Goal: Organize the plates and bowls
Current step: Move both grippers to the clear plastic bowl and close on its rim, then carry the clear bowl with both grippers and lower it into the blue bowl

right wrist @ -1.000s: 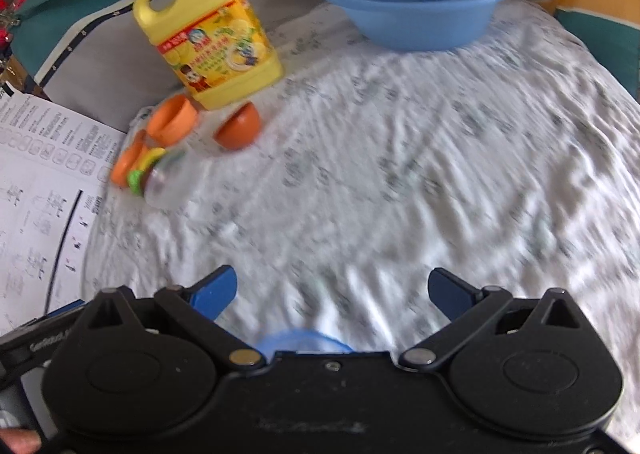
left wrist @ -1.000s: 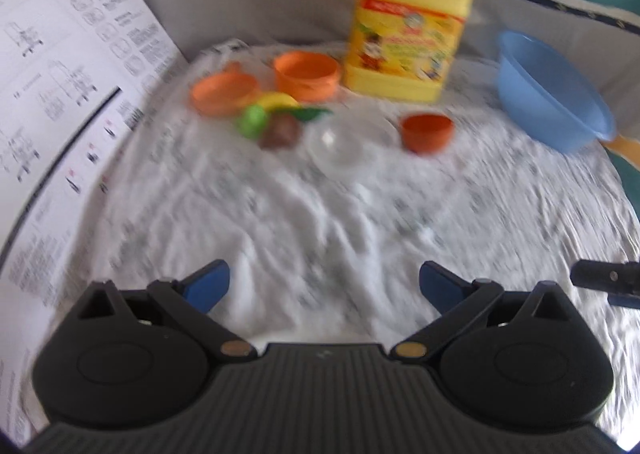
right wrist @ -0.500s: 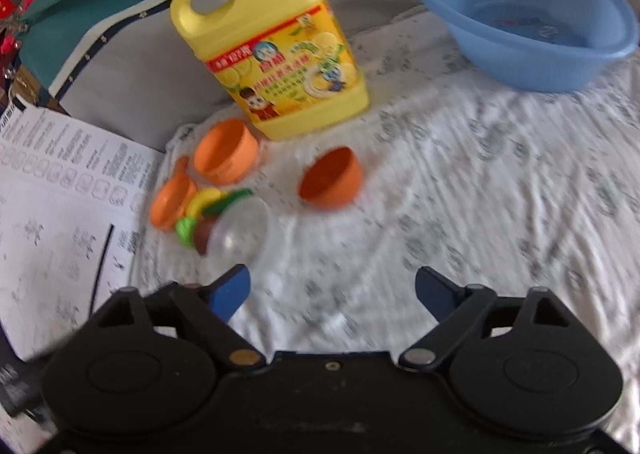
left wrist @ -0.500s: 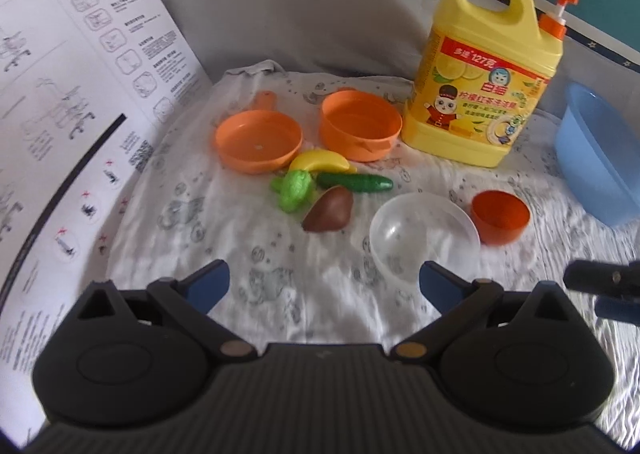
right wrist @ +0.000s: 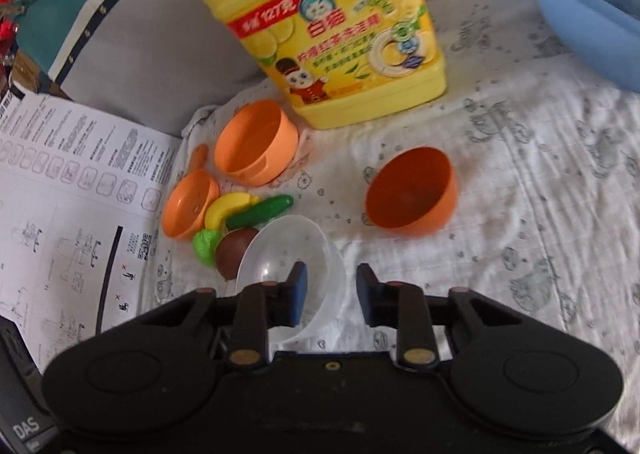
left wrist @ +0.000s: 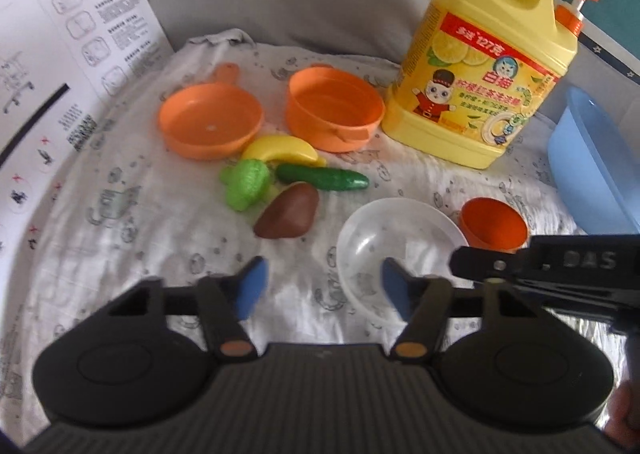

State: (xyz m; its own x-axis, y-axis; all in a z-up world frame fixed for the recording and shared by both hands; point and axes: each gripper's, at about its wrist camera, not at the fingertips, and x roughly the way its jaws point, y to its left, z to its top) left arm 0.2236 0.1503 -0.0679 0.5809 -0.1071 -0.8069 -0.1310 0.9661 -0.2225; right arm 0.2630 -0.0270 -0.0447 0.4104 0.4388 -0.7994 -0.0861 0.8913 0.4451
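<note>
— Where's the clear bowl (right wrist: 290, 254)?
— On the printed cloth (right wrist: 520, 189), nearest the grippers, right of the brown toy (left wrist: 289, 211); the small orange bowl (right wrist: 412, 191) lies tilted just beyond, to its right.
— The right gripper (right wrist: 331, 296)?
— Jaws just closing, now narrow; the bowl's right wall stands between the pads, contact unclear.
— The left gripper (left wrist: 322, 290)?
— Also closing, half apart, gripping nothing; its right pad overlaps the bowl's near rim.
— Farther off?
— Orange pot (left wrist: 334, 113), pan (left wrist: 210, 125), yellow detergent jug (left wrist: 480, 77).
</note>
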